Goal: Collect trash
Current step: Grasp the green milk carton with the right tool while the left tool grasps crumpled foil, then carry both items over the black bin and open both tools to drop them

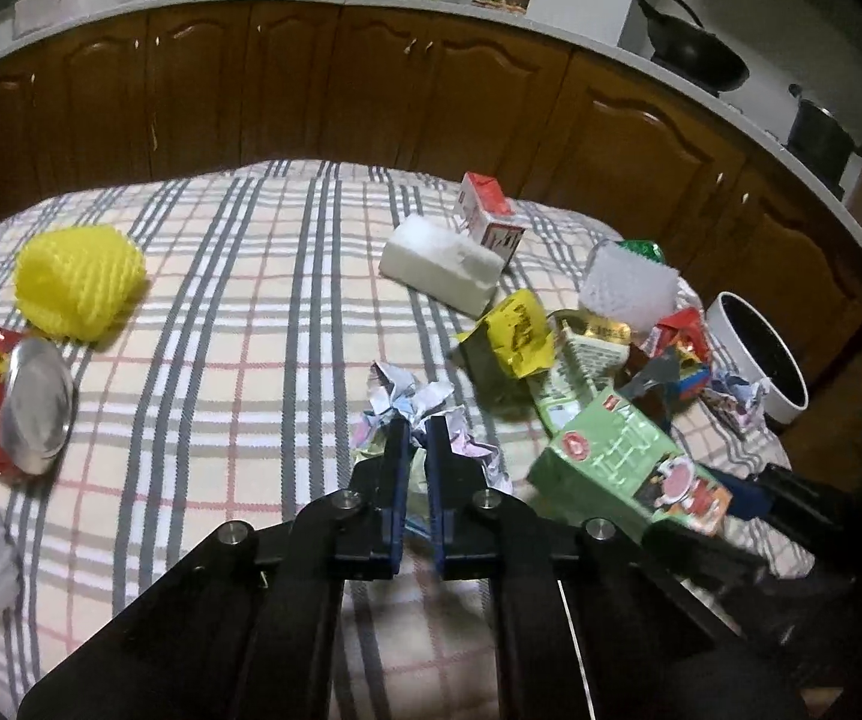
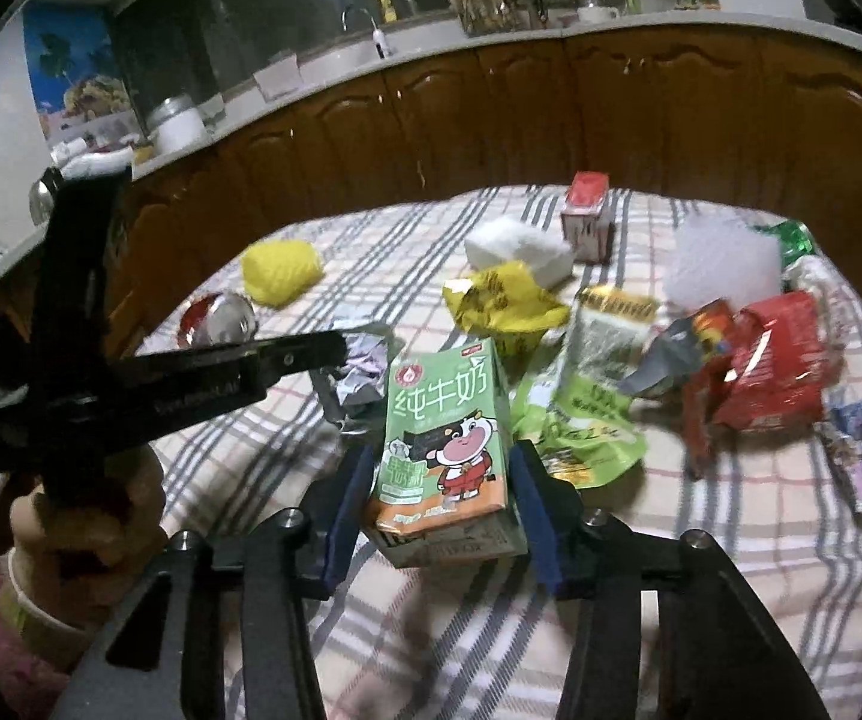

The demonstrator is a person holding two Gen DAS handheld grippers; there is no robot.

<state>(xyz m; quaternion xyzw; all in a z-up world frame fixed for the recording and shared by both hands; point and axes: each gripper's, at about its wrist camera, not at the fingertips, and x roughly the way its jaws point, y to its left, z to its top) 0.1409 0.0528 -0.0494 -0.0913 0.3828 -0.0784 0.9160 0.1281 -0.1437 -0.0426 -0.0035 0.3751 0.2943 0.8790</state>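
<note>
On the plaid tablecloth (image 1: 221, 360) lies a spread of trash. My left gripper (image 1: 419, 438) is shut on a crumpled paper ball (image 1: 407, 396) near the middle of the table. The right wrist view shows that gripper (image 2: 335, 354) reaching in from the left onto the same paper (image 2: 365, 372). My right gripper (image 2: 442, 450) is shut on a green milk carton (image 2: 448, 438) with a cartoon cow, its blue pads against both sides. In the left wrist view the carton (image 1: 628, 468) sits to the right, with a blue finger (image 1: 742, 495) behind it.
A white bin (image 1: 754, 354) stands past the table's right edge. Other trash: yellow foam net (image 1: 80, 279), red can (image 1: 5, 402), white foam block (image 1: 439, 264), red-white carton (image 1: 487, 213), yellow wrapper (image 1: 517, 333), green packet (image 2: 592, 396), red wrapper (image 2: 772, 360). Wooden cabinets run behind.
</note>
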